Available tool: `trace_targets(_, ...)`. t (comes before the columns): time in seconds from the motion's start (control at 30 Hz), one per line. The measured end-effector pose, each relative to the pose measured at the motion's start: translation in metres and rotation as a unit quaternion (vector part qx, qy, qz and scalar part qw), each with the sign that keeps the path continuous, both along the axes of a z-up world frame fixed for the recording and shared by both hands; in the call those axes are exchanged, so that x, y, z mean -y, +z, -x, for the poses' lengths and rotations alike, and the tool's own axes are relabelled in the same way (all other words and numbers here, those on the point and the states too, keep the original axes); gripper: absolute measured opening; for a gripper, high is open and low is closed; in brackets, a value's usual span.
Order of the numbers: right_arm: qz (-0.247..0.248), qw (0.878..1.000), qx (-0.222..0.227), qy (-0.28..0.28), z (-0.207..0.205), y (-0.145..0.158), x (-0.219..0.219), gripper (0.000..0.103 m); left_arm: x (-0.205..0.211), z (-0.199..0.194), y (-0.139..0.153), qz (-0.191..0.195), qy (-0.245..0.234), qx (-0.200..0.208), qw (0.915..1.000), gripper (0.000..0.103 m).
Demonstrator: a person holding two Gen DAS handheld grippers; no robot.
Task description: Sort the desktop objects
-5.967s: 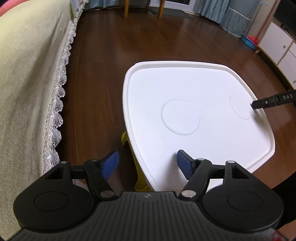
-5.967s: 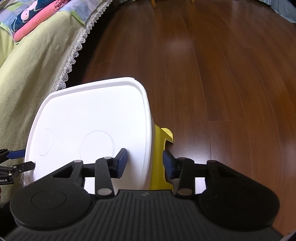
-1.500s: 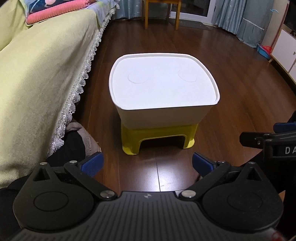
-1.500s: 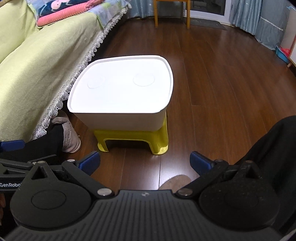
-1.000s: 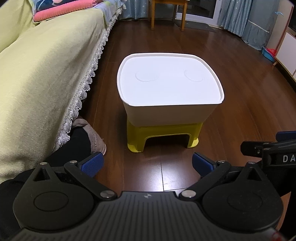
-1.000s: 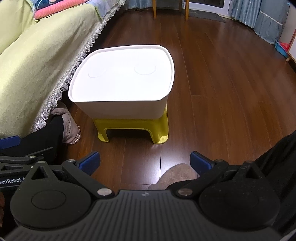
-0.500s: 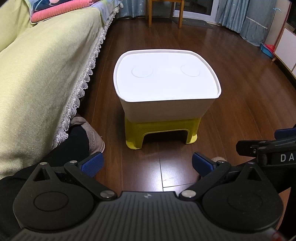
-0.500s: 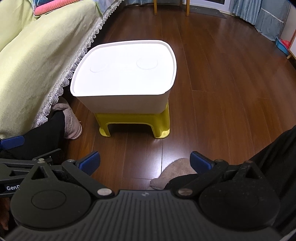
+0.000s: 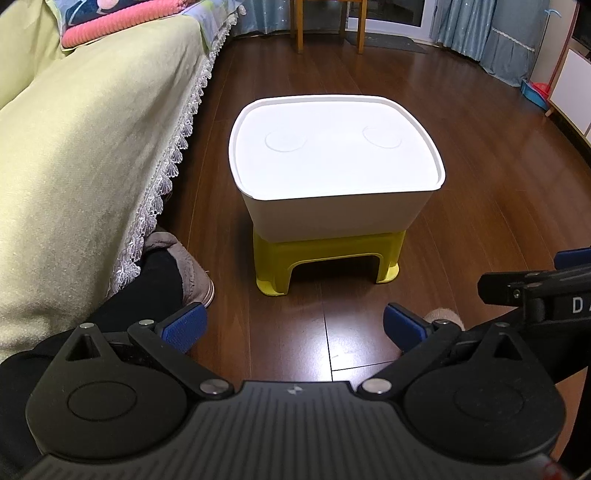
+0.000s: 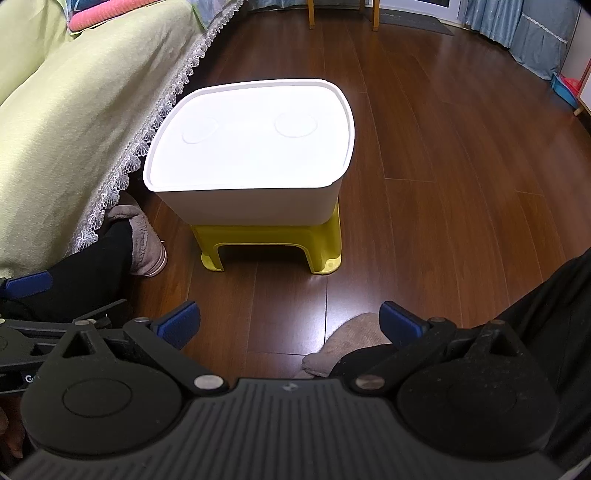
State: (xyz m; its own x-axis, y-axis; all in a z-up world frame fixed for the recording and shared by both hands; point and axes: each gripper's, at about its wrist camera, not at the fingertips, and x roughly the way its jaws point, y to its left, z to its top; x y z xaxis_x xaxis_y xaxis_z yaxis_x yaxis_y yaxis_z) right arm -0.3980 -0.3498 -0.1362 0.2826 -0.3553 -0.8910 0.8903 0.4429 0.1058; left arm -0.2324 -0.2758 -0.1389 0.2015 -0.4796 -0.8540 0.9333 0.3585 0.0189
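Note:
A white storage box (image 9: 332,210) with a closed flat lid (image 9: 332,158) stands on a small yellow stool (image 9: 325,254) on the wooden floor. The lid's top is bare, apart from two moulded circles. My left gripper (image 9: 294,326) hovers well short of the box, low over the floor, with its blue-padded jaws wide open and nothing between them. The right wrist view shows the same box (image 10: 251,147) and stool (image 10: 269,236), with my right gripper (image 10: 289,325) equally far back, open and empty. The right gripper's tip (image 9: 535,284) also shows at the left view's right edge.
A couch with a green cover and lace trim (image 9: 74,147) runs along the left. A person's black-trousered legs and grey-brown slippers (image 9: 188,266) (image 10: 354,339) lie between me and the stool. Chair legs (image 9: 299,29), curtains and a white cabinet (image 9: 572,92) stand at the back.
Six seconds ago both grippers hung close over the lid with narrower jaws. They have since pulled back and opened wide. Over the last second the views only drifted slightly.

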Motion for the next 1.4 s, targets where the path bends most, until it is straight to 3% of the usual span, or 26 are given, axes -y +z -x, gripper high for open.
trace_targets(0.73, 0.002, 1.000, 0.011, -0.006, 0.002, 0.010, 0.002, 0.102, -0.003, -0.004, 0.006, 0.011, 0.012, -0.015, 0.9998, 0.102)
trace_targets(1.4, 0.014, 1.000, 0.015, -0.014, 0.005, 0.019, 0.002, 0.102, 0.000, 0.004, 0.015, 0.021, -0.001, -0.004, 0.9998, 0.102)
